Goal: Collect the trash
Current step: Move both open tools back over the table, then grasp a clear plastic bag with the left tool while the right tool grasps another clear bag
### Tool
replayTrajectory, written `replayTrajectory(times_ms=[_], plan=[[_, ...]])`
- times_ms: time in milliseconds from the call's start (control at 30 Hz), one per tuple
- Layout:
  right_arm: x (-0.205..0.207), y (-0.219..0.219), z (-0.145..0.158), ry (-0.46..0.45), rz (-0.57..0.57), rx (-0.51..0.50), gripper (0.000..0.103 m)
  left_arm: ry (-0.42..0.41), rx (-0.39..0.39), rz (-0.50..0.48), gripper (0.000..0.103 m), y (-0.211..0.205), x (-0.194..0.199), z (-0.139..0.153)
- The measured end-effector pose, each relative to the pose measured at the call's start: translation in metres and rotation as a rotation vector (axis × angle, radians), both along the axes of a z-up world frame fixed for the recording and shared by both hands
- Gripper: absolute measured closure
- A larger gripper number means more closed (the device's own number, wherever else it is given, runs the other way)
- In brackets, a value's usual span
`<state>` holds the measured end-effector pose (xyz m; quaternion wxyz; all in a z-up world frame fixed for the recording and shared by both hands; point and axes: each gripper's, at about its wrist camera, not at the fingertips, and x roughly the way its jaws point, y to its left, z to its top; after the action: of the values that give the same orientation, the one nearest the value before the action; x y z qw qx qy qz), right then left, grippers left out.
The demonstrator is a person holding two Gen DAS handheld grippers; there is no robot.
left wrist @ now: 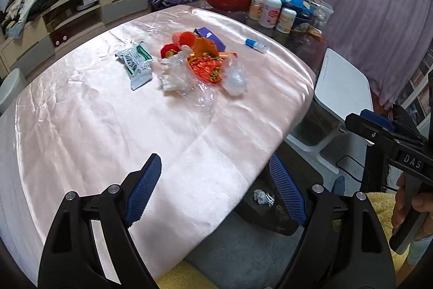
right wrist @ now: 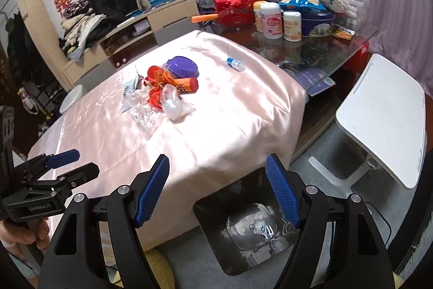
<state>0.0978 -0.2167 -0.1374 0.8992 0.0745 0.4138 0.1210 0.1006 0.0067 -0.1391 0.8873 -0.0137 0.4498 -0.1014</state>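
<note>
A heap of trash (left wrist: 194, 61) lies mid-table on the pink cloth (left wrist: 108, 126): a green-white wrapper (left wrist: 135, 64), crumpled clear plastic (left wrist: 235, 77), red and orange wrappers, a purple box (left wrist: 209, 37). A small blue-white tube (left wrist: 255, 44) lies apart. My left gripper (left wrist: 215, 161) hangs open and empty over the table's near corner. The right wrist view shows the heap (right wrist: 167, 88) with a purple bowl (right wrist: 182, 67) and an orange tube (right wrist: 186, 84). My right gripper (right wrist: 216, 159) is open and empty above the black bin (right wrist: 213, 207), which holds crumpled scraps (right wrist: 261, 228).
A white side table (right wrist: 384, 121) stands right of the bin. Behind the cloth, a glass table (right wrist: 351, 45) carries jars (right wrist: 270, 18), a blue tin and a red basket (right wrist: 235, 7). A cluttered TV cabinet (right wrist: 162, 18) lines the far wall. A hand holds each gripper's handle.
</note>
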Motion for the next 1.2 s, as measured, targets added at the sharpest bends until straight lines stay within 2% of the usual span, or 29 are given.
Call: replayTrajectory(times_ms=[233,300,400,467,667,867,1000,1100,1200], plan=[[0.052,0.043,-0.008,0.004,0.106,0.028,0.029,0.015,-0.027,0.052,0.026,0.021,0.048,-0.005],[0.065,0.051,-0.011,0.007,0.126,0.029,0.032,0.018,-0.032,0.058,0.026,0.022,0.060,-0.010],[0.087,0.059,-0.019,0.021,0.149,0.024,0.043,0.025,-0.034,0.057,0.031,0.021,0.080,-0.016],[0.099,0.064,-0.024,0.030,0.167,0.031,0.046,0.027,-0.031,0.059,0.034,0.022,0.093,-0.019],[0.125,0.076,-0.041,0.057,0.205,0.052,0.051,0.039,-0.034,0.042,0.045,0.020,0.121,-0.028],[0.136,0.084,-0.060,0.101,0.234,0.042,0.066,0.056,-0.068,0.037,0.067,0.019,0.139,-0.036],[0.133,0.085,-0.066,0.106,0.242,0.034,0.082,0.056,-0.065,0.031,0.072,0.018,0.142,-0.040],[0.129,0.083,-0.065,0.097,0.239,0.019,0.087,0.052,-0.058,0.015,0.079,0.015,0.140,-0.041],[0.123,0.078,-0.058,0.084,0.231,0.007,0.088,0.045,-0.047,-0.008,0.082,0.008,0.136,-0.040]])
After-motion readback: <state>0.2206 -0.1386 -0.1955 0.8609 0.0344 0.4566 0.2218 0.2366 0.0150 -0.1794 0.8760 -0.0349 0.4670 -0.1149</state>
